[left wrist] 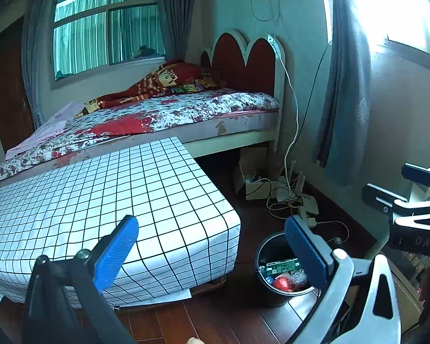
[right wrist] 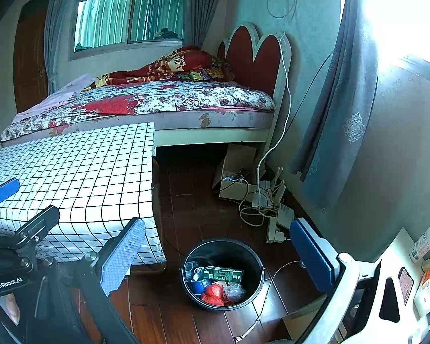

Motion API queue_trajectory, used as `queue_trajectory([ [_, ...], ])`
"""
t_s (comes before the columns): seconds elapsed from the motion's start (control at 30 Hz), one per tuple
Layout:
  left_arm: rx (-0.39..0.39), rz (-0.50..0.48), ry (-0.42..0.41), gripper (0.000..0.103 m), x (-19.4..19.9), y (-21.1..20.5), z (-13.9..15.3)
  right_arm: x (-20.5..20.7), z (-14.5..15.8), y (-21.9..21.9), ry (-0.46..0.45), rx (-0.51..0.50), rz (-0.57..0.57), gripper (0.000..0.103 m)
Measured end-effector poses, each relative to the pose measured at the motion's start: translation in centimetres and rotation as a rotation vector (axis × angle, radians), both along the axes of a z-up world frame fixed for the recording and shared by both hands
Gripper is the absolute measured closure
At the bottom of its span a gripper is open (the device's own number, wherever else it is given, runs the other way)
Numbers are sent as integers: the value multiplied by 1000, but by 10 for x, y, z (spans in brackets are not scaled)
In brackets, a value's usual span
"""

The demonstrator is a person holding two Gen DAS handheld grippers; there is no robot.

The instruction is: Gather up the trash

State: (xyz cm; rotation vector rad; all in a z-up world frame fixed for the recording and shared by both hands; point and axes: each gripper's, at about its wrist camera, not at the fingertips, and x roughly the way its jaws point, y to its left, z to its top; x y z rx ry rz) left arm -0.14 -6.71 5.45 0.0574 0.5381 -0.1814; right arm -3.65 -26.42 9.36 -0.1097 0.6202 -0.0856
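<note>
**Bucket loaded, both claws empty, little trash left in sight**

Taking the black bucket as the landmark and reading from left to right: far to its left stands the low table under a white grid-checked cloth, pushed against the bed. The cloth's top looks bare in both views, with no wrapper or scrap on it that I can make out. The left gripper hangs above the table's near corner, up and to the left of the bucket, its blue pads spread wide with nothing between them.

The bucket itself sits on the dark wooden floor, just off the table's right-hand corner. Inside it lie a green flat box, a crumpled red bag, some clear plastic film and a blue round item that I cannot identify. The right gripper is poised over the bucket, jaws likewise wide and holding nothing.

Behind the bucket and to its right, by the wall, are an open cardboard box and a tangle of white cables and adapters; these read as household gear rather than rubbish, though I cannot be sure of the box. Further right, a shelf edge with a white bottle shows.

My judgement: the collecting appears largely done, since the visible trash is already in the bucket and both hands are free. What may remain is a check of the floor near the cables and the cluttered shelf on the right.
</note>
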Motion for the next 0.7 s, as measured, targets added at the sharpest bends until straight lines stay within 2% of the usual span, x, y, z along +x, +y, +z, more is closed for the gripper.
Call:
queue_trajectory([
  [0.7,13,-22,-11,1,-8,-10,4,-3,-3,-7,4,16,-9,1],
])
